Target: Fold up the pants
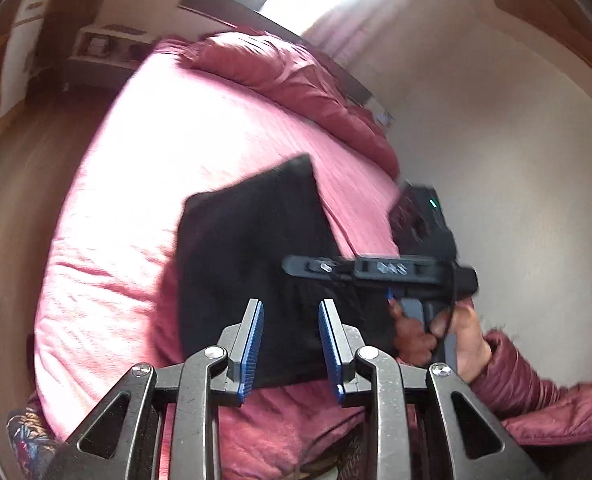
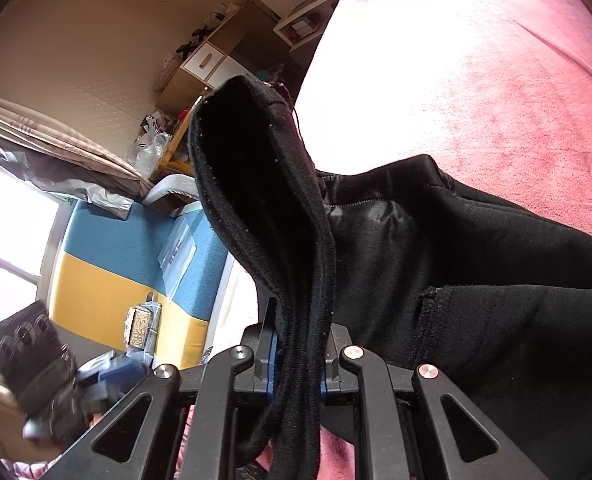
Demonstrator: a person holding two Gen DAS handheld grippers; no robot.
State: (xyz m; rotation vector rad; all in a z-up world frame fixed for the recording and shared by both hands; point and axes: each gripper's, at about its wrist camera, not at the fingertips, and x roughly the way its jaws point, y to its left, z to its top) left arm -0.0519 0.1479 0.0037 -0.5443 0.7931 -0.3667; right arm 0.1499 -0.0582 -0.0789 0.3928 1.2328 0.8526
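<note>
Right wrist view: black pants (image 2: 435, 248) ran past the right edge, a held fold covering the right gripper (image 2: 297, 364) fingertips | left gripper (image 2: 52, 392) was motion-blurred left of the pants | Left wrist view: right gripper (image 1: 375, 270) was blurred over the pants (image 1: 252, 264).

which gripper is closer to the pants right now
Right. The right gripper is clamped on a fold of the black pants; the left gripper hovers open above them, holding nothing.
</note>
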